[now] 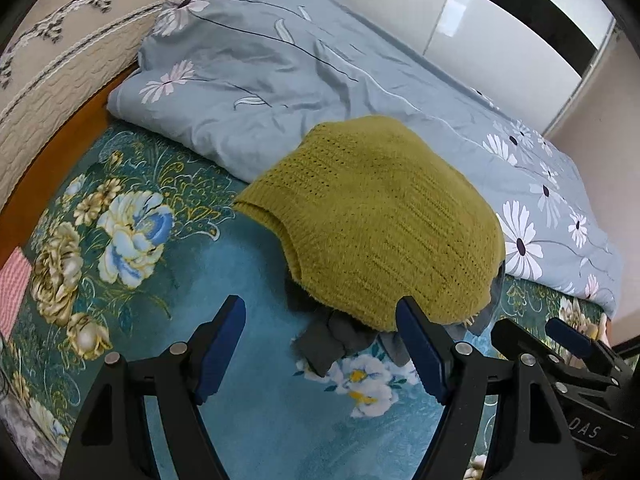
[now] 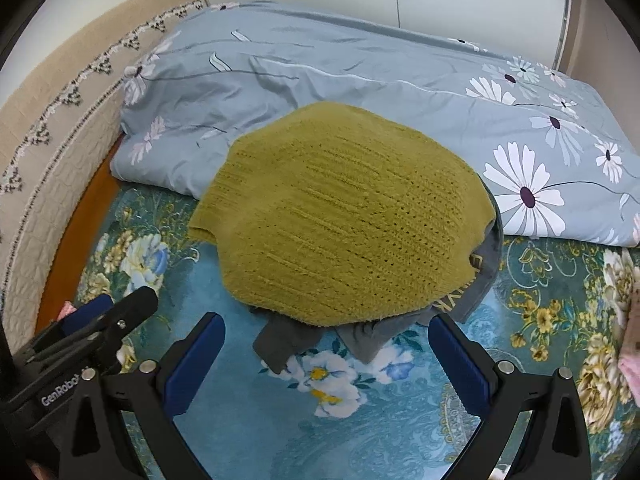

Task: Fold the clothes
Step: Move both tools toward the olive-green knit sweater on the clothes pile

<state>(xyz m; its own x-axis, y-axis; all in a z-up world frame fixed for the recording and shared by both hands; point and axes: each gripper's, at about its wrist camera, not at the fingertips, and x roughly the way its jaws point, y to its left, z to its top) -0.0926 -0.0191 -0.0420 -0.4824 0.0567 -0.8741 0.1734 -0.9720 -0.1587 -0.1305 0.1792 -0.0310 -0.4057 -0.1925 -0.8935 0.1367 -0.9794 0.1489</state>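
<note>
A mustard-yellow knit sweater (image 1: 380,216) lies folded on top of a pile of grey clothes (image 1: 332,340) on the teal floral bedspread (image 1: 256,420). It also shows in the right wrist view (image 2: 344,216), with the grey clothes (image 2: 360,336) poking out beneath. My left gripper (image 1: 320,320) is open and empty, just short of the pile's near edge. My right gripper (image 2: 326,334) is open and empty, also just short of the pile. Each gripper shows at the edge of the other's view.
A folded grey-blue quilt with white daisies (image 1: 280,72) lies behind the pile against the padded headboard (image 1: 60,64). A pink cloth (image 1: 14,292) lies at the far left, and another pink item (image 2: 632,344) at the far right. A white wardrobe (image 2: 480,0) stands behind.
</note>
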